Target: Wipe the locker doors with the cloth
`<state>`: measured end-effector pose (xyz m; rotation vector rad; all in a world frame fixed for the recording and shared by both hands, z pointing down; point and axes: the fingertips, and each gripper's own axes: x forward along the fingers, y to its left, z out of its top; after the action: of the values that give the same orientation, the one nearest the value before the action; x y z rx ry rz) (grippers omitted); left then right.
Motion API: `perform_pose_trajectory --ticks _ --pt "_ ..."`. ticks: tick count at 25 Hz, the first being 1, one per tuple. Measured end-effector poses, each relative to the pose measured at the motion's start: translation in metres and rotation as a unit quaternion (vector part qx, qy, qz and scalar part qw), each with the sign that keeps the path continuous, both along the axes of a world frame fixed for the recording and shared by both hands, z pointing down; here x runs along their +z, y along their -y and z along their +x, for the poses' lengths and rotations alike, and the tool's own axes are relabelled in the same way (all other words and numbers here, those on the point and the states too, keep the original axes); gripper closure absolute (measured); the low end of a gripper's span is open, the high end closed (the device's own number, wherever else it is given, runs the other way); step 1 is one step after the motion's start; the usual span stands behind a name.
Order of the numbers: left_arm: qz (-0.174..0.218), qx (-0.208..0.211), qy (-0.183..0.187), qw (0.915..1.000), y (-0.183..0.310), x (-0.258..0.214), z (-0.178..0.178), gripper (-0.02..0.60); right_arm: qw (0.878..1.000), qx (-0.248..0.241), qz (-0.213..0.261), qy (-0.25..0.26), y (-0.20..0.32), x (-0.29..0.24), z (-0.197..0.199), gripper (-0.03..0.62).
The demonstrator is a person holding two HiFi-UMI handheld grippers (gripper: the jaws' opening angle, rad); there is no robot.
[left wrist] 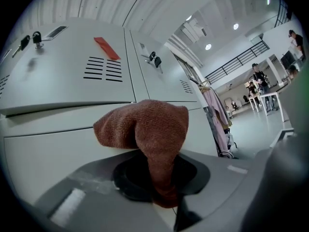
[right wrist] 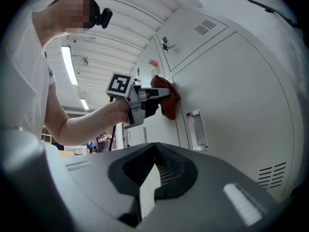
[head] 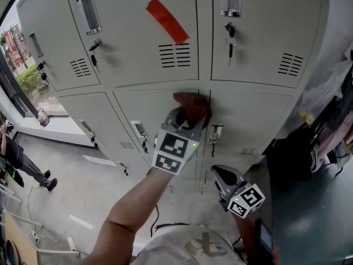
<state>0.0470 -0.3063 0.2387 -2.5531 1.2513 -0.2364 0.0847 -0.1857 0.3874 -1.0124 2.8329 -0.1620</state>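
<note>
A bank of grey lockers fills the head view. My left gripper (head: 186, 121) is shut on a brown cloth (head: 191, 105) and presses it against the top right corner of the lower middle locker door (head: 138, 106). In the left gripper view the cloth (left wrist: 147, 127) bulges out of the jaws and lies on that door (left wrist: 53, 149). My right gripper (head: 219, 175) hangs lower and to the right, off the doors, jaws together with nothing between them. In the right gripper view the left gripper (right wrist: 145, 96) and the cloth (right wrist: 167, 99) show against the door.
A red tape strip (head: 167, 20) is stuck on the upper middle door. Keys hang in the locks (head: 230, 36), and a recessed handle (head: 216, 132) sits right of the cloth. Clothes (head: 331, 93) hang at the right. A person (head: 19, 162) stands far left by the window.
</note>
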Motion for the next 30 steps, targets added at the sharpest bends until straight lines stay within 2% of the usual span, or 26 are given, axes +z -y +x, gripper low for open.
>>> perform_pose_trajectory --ticks 5,11,18,30 --pt "0.008 0.002 -0.002 1.0 0.0 -0.003 -0.014 0.502 1.0 0.005 0.0 -0.008 0.005 -0.002 -0.008 0.586" --pt "0.005 -0.021 -0.032 0.9993 0.004 -0.004 -0.052 0.502 1.0 0.006 0.001 -0.01 0.01 -0.004 -0.019 0.586" --pt "0.036 -0.063 0.025 0.9971 0.005 -0.001 -0.097 0.5 1.0 -0.003 0.0 -0.014 0.016 -0.003 -0.037 0.586" --pt "0.039 -0.138 0.007 0.9897 0.011 0.002 -0.2 0.5 1.0 -0.021 0.009 -0.019 0.024 -0.01 -0.069 0.586"
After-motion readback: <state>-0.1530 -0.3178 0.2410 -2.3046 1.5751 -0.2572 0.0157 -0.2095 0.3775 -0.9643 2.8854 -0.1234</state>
